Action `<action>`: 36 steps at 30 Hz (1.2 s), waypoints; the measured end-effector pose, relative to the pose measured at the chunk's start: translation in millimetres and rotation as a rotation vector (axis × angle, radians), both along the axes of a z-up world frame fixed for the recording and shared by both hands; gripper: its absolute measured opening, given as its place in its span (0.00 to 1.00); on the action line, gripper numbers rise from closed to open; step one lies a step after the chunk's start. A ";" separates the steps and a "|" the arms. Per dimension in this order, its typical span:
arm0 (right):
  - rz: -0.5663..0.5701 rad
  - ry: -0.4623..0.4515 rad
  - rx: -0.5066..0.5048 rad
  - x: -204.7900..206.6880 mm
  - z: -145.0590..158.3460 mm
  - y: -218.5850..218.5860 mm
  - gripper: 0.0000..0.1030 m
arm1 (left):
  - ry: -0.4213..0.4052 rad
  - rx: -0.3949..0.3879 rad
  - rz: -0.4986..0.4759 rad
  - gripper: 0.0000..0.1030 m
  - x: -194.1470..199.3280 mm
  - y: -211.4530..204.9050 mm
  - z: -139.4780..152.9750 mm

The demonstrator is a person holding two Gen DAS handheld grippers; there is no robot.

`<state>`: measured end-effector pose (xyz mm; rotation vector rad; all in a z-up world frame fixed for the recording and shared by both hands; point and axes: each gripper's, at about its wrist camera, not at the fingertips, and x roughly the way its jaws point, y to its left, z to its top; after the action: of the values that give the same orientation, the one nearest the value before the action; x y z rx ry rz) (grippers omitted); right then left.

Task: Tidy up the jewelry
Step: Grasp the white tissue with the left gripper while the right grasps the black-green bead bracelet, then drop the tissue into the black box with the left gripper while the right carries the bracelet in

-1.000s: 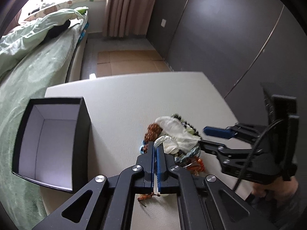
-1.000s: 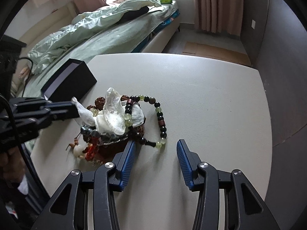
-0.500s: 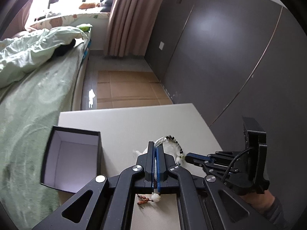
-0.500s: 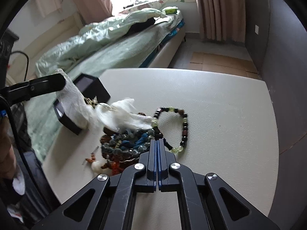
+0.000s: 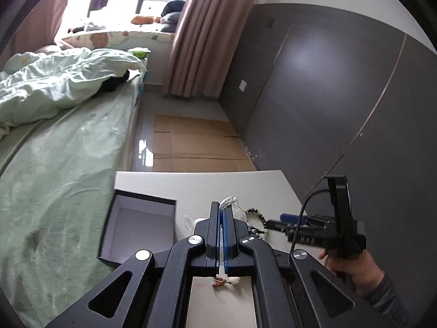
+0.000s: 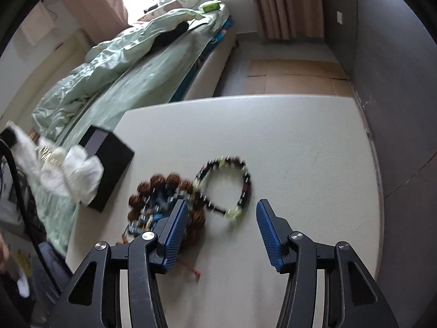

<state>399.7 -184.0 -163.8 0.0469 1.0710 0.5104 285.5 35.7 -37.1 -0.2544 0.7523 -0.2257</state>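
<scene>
My left gripper (image 5: 221, 207) is shut on a crumpled white plastic bag (image 5: 229, 201) and holds it up above the table. In the right wrist view that bag (image 6: 68, 175) hangs at the far left beside the open black box (image 6: 109, 169), with something gold inside it. My right gripper (image 6: 221, 206) hovers low over the table with its jaws opening and nothing pressed between them. A green-and-dark bead bracelet (image 6: 243, 188) lies just ahead of its fingers. A heap of brown and blue bead bracelets (image 6: 161, 194) sits by its left finger.
The black box (image 5: 136, 227) stands open at the white table's (image 6: 286, 142) left edge, next to a green bed (image 5: 54, 164). A dark wall (image 6: 396, 82) borders the table's right side. A hand (image 5: 352, 268) holds the right gripper (image 5: 284, 218).
My left gripper rose and pulled the white bag up off the bracelet heap, toward the box. My right gripper shut over the beads, then opened again.
</scene>
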 end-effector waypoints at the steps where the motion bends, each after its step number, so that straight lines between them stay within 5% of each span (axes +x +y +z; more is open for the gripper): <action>1: -0.010 0.005 -0.001 5.0 0.9 -0.8 0.51 | -0.001 0.001 0.011 0.01 -0.6 4.5 0.5; 11: 0.005 0.104 -0.191 40.8 -17.8 25.9 0.32 | 0.017 0.008 0.087 0.01 8.7 42.0 -2.5; 16: 0.042 0.089 -0.352 38.6 -28.1 39.4 0.10 | 0.023 0.014 0.099 0.01 17.8 55.0 -7.1; 23: 0.071 0.058 -0.314 23.6 -5.9 39.6 0.09 | 0.098 0.002 0.118 0.03 33.4 65.6 -25.5; 25: 0.068 0.028 -0.286 21.3 11.7 39.7 0.09 | 0.155 -0.010 0.121 0.08 39.7 68.8 -35.7; 30: 0.089 -0.047 -0.234 7.1 53.9 47.0 0.09 | 0.145 -0.040 0.158 0.70 30.7 79.3 -43.1; 36: 0.138 -0.106 -0.165 0.1 89.0 74.0 0.09 | 0.142 -0.035 0.195 0.72 15.5 93.8 -44.3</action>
<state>399.8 -110.0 -74.9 -0.1985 1.0131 0.5409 301.0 129.5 -81.4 -0.3779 0.8585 -0.0361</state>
